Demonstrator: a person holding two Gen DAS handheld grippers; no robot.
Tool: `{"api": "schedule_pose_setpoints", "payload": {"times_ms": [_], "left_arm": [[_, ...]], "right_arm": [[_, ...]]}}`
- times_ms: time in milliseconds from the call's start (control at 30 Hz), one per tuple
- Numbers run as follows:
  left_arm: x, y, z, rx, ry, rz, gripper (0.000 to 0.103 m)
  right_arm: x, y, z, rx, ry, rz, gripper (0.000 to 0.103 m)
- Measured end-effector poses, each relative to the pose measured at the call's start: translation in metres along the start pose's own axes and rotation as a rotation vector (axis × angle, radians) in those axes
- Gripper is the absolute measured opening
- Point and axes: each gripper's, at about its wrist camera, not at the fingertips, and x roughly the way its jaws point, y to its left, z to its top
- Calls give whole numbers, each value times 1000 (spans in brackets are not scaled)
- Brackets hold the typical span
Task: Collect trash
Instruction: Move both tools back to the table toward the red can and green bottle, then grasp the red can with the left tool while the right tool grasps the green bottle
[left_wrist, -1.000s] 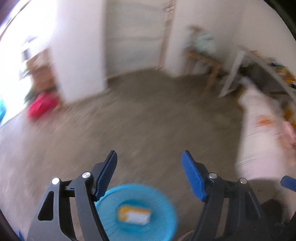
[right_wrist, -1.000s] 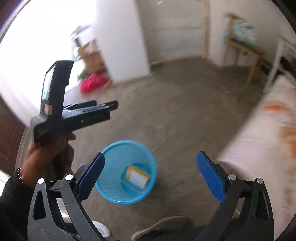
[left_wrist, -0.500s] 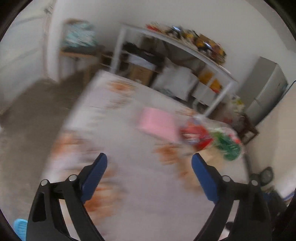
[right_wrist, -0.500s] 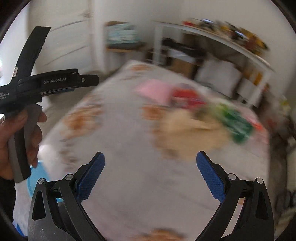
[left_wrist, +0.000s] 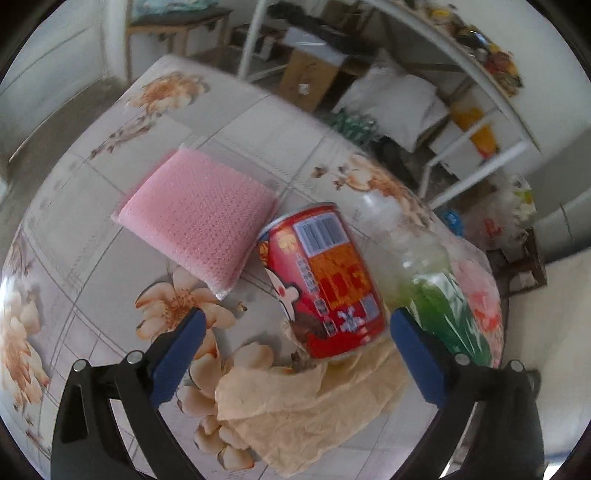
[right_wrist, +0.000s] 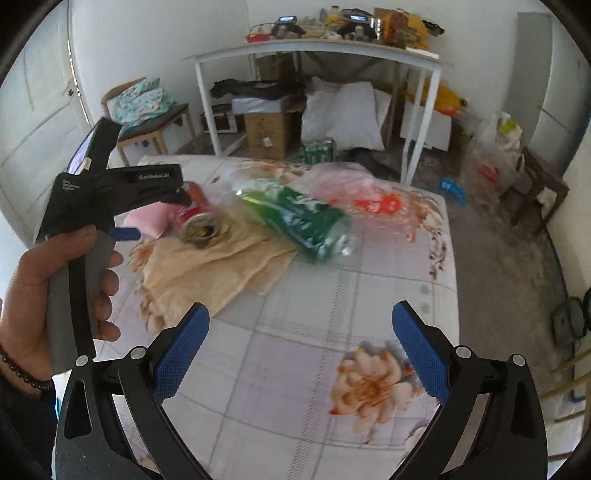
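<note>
Floral bedsheet under blurred red can and bottle; both grippers' fingers spread, empty.

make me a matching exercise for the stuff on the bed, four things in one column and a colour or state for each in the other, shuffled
Things:
1. can
2. sponge
3. bottle
4. paper

Colour or state:
A. pink, lying flat, left of the can in the left wrist view
B. beige, crumpled, under the can's end
C. red, on its side, just ahead of the open left gripper
D. clear with a green label, on its side

Pairs: 1-C, 2-A, 3-D, 4-B
</note>
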Motion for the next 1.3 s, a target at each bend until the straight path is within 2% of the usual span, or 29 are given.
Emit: {"api": "schedule_pose_setpoints", "payload": {"times_ms": [133, 400, 433, 467, 500, 700, 867, 933, 1000, 1100, 1300], "left_arm": [[10, -5, 5, -9, 22, -15, 98], [25, -19, 16, -34, 34, 3, 97], [28, -22, 16, -23, 36, 12, 92], [31, -24, 15, -12, 45, 15, 78], [35, -24, 14, -6, 61, 17, 74], [30, -24, 7, 62, 35, -14, 70], [4, -11, -1, 92, -14, -44, 69], [-10, 0, -2, 89, -28, -64, 69], [-26, 17, -2, 75, -46, -82, 69], [-46, 40, -2, 69, -64, -108, 69], [-75, 79, -3, 38, -76, -169, 69]], "right_arm": [[6, -13, 4, 24, -11, 12, 95], [12, -20, 12, 30, -5, 27, 95], [13, -20, 13, 32, -6, 28, 95], [13, -21, 16, 33, -8, 29, 95], [15, -21, 19, 32, -9, 28, 95], [29, -15, 48, -11, 7, 42, 95], [71, 3, 88, -118, 112, 108, 95], [89, 11, 99, -173, 148, 101, 95], [112, 19, 110, -218, 205, 154, 95], [137, 28, 118, -258, 263, 173, 95], [177, 38, 117, -311, 373, 132, 91]]}}
